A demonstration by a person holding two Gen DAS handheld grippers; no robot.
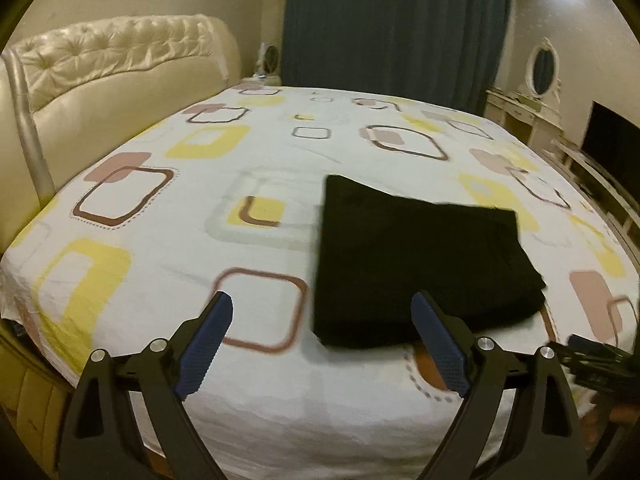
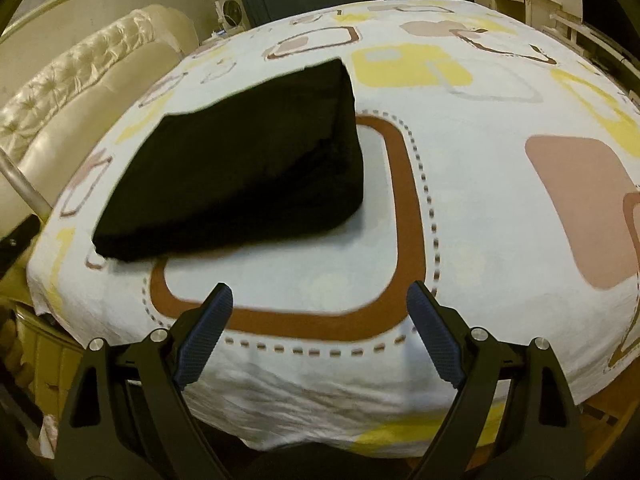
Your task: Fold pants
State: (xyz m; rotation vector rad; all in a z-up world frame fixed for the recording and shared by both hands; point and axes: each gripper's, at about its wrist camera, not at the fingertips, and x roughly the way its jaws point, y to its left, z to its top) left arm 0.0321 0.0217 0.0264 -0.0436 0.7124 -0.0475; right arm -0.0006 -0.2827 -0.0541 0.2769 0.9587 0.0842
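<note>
Black pants lie folded into a thick, compact rectangle near the front edge of the bed. My left gripper hovers open just in front of the stack's near left corner, nothing between its blue pads. In the right wrist view the same folded pants sit up and to the left of my right gripper. That gripper is open and empty over the bed sheet, well apart from the cloth. Part of the right gripper's black frame shows at the right edge of the left wrist view.
The sheet has yellow, pink and brown square patterns. A cream tufted headboard runs along the left. Dark curtains hang behind the bed. A white dressing table with oval mirror and a dark screen stand at the right.
</note>
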